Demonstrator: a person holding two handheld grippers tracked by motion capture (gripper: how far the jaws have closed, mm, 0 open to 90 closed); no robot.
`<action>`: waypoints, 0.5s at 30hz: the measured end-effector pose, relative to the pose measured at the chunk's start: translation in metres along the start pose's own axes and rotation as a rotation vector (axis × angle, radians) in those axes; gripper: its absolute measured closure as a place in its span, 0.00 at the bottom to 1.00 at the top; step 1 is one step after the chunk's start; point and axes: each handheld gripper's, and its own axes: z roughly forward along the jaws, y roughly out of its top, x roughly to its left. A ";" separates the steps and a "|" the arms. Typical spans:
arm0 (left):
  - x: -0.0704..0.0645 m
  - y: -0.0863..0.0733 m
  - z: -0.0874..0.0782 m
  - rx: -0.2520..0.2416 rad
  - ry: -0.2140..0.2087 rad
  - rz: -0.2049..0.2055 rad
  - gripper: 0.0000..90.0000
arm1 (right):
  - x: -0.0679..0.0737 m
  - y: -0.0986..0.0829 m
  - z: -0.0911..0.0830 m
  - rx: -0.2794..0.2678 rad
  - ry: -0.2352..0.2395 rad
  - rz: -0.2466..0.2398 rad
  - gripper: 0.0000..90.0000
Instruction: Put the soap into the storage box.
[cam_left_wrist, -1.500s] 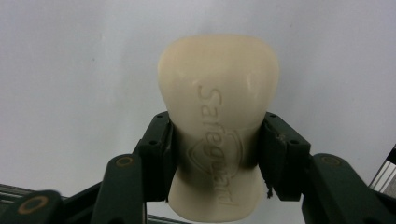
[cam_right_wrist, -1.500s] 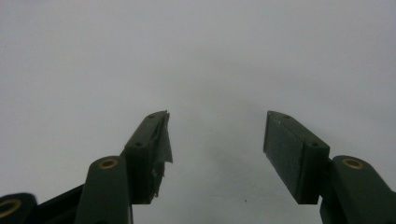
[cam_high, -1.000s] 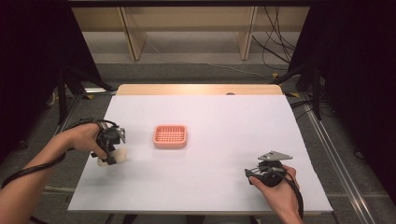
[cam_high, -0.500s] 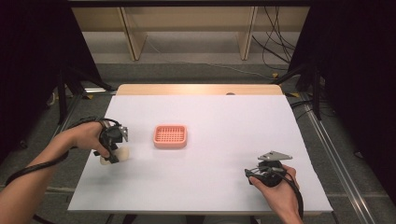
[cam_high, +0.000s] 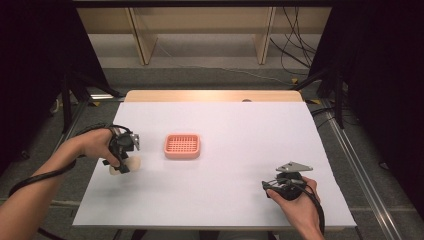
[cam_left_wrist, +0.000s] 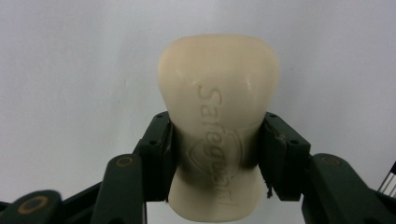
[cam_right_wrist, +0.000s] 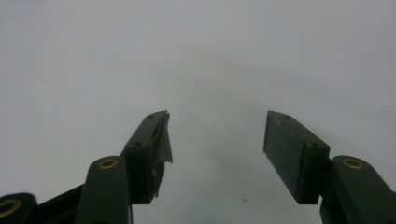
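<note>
A cream bar of soap (cam_left_wrist: 218, 121) with embossed lettering sits between the jaws of my left gripper (cam_left_wrist: 217, 140), which is shut on its middle. In the high view that soap (cam_high: 131, 164) shows just under the left gripper (cam_high: 121, 159) at the table's left side, low over the white surface. A pink slotted soap dish (cam_high: 182, 145) rests a short way to the right of it. My right gripper (cam_high: 276, 184) is near the front right of the table; its jaws (cam_right_wrist: 217, 140) stand open over bare white table.
The white table (cam_high: 240, 150) has a wooden strip along its far edge. Beyond it are wooden shelf legs and cables on the floor. Metal frame rails run along both sides of the table.
My left gripper with the soap has shifted slightly toward the right, nearer the pink dish. The right gripper has stayed where it was.
</note>
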 end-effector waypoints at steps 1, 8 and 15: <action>0.000 0.001 -0.001 0.001 0.001 0.002 0.55 | 0.000 0.000 0.000 -0.002 0.000 -0.003 0.46; 0.002 0.005 -0.003 -0.003 0.002 0.006 0.55 | -0.001 0.000 0.001 -0.010 0.003 -0.017 0.46; 0.003 0.008 -0.005 -0.006 0.009 0.011 0.55 | -0.004 0.000 0.002 -0.021 0.000 -0.048 0.46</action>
